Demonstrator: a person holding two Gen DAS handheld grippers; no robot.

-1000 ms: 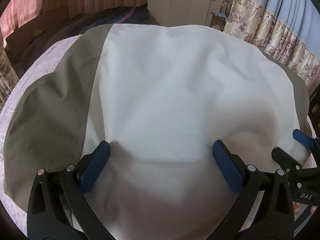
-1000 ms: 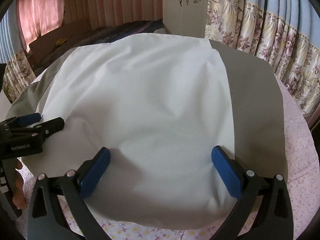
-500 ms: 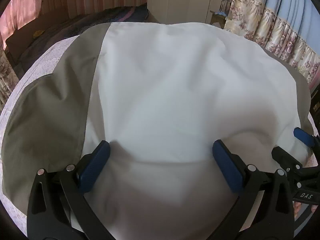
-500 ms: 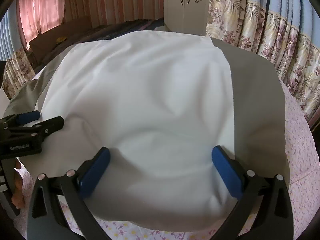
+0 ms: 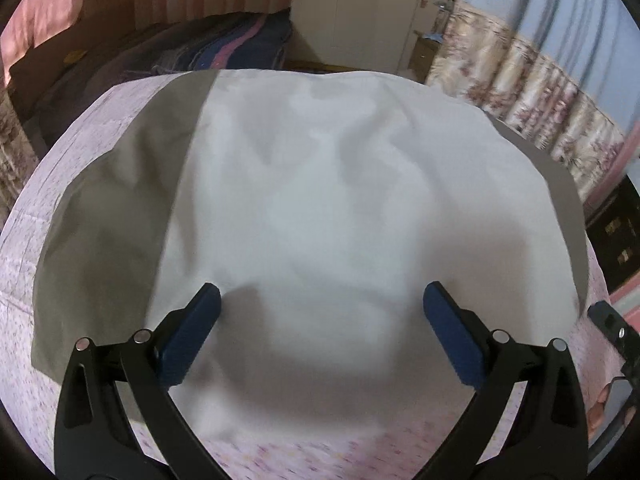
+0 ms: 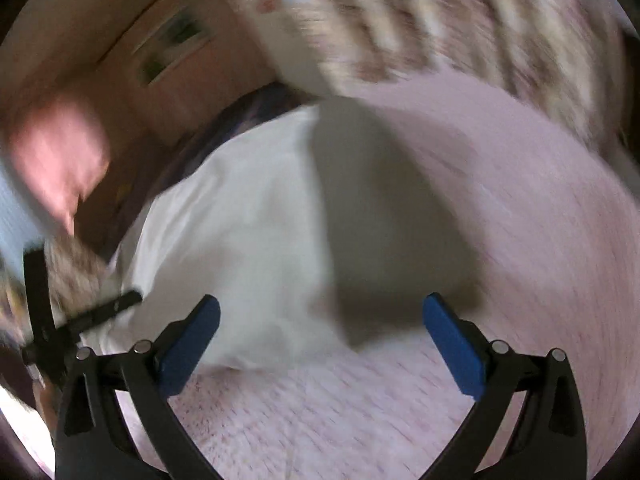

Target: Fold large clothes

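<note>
A large white and grey-olive garment (image 5: 328, 208) lies spread on the pink floral bedsheet (image 5: 24, 264). Its white middle faces me and grey panels run down both sides. My left gripper (image 5: 320, 336) is open and empty, hovering over the garment's near edge. My right gripper (image 6: 320, 340) is open and empty, over the bedsheet just off the garment's near right corner (image 6: 280, 248); that view is blurred by motion. The right gripper's tip shows at the right edge of the left wrist view (image 5: 612, 320), and the left gripper shows in the right wrist view (image 6: 80, 320).
A dark striped blanket (image 5: 224, 44) lies beyond the garment. A white wardrobe (image 5: 360, 8) and floral curtains (image 5: 532, 92) stand behind the bed. A dark cabinet (image 5: 616, 224) is at the right.
Both grippers have pulled back from the garment, so more pink sheet shows in front. The right gripper has swung sharply to the right and tilted; its view is now blurred.
</note>
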